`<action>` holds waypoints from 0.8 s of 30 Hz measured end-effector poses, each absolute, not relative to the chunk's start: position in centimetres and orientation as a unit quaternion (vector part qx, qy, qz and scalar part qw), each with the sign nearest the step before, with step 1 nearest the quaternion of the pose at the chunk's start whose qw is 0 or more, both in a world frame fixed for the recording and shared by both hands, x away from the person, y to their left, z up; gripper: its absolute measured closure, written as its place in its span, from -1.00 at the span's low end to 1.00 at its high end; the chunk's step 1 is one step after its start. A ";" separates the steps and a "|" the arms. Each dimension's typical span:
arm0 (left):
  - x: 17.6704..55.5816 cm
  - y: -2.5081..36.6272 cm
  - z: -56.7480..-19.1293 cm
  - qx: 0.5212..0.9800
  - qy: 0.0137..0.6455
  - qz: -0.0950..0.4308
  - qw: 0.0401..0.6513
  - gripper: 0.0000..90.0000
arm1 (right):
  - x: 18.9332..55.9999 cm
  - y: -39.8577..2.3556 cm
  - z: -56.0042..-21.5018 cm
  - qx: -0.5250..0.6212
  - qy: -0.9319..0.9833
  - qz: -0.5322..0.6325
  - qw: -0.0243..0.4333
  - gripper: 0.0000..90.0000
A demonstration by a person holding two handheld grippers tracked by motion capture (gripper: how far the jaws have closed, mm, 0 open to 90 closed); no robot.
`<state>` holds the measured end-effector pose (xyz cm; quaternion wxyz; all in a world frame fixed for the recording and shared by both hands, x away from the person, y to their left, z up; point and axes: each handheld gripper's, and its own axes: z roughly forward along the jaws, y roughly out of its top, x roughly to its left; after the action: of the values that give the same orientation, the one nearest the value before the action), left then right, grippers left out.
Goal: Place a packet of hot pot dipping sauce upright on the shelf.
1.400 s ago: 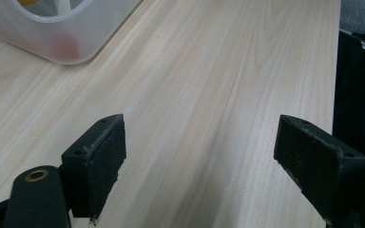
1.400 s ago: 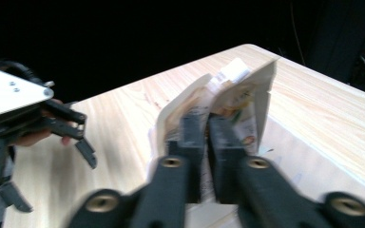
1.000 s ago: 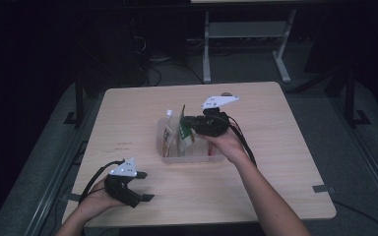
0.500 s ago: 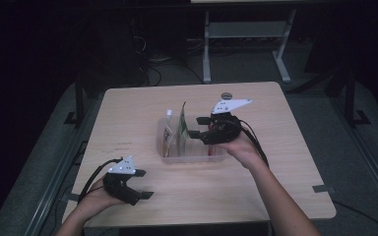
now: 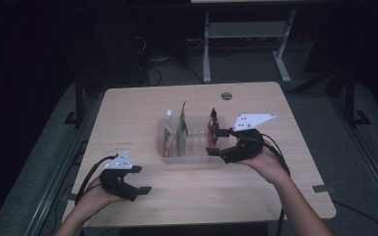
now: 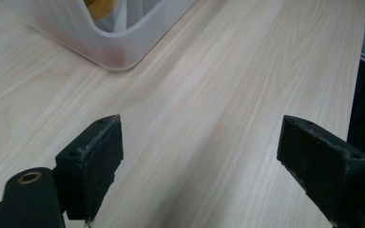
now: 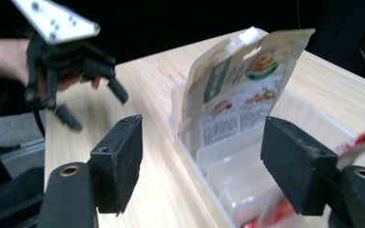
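Observation:
A clear plastic bin with dividers stands mid-table. In it stand a white-orange pouch, a green pouch and, at its right end, a red pouch. My right gripper is at the bin's right end; its jaws have just been opening and stand open, pressing on nothing. The right gripper view looks along the bin at the green-and-white pouch, with the red pouch's edge at the right. My left gripper rests open near the front left, empty.
The wooden table has bare room around the bin. One corner of the bin shows ahead of the left jaws. The other hand's gripper is seen far off in the right gripper view. A metal stand is on the floor behind.
The right gripper has moved right from the green pouch to the bin's right end and its jaws have spread. The left hand has stayed put.

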<state>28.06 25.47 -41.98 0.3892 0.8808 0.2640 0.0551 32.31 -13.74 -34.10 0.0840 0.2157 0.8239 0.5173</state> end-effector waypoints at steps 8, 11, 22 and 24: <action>27.5 25.7 -41.9 0.882 0.270 0.065 0.381 -0.68 | 29.9 -16.9 -35.6 0.232 0.823 0.510 0.098 -0.36; 27.2 25.8 -42.0 0.883 0.269 0.072 0.378 -0.69 | 29.3 -18.1 -36.5 0.247 0.823 0.503 0.096 -0.38; 25.9 27.4 -43.2 0.880 0.273 0.082 0.379 -0.69 | 27.7 -21.9 -40.8 0.306 0.823 0.466 0.112 -0.45; 25.8 27.7 -43.5 0.879 0.278 0.080 0.380 -0.69 | 27.5 -22.4 -41.4 0.314 0.822 0.463 0.110 -0.45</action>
<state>25.75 27.73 -43.48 0.3796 0.8788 0.2779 0.0799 27.47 -22.40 -41.42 0.1101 0.3142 0.8217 0.4626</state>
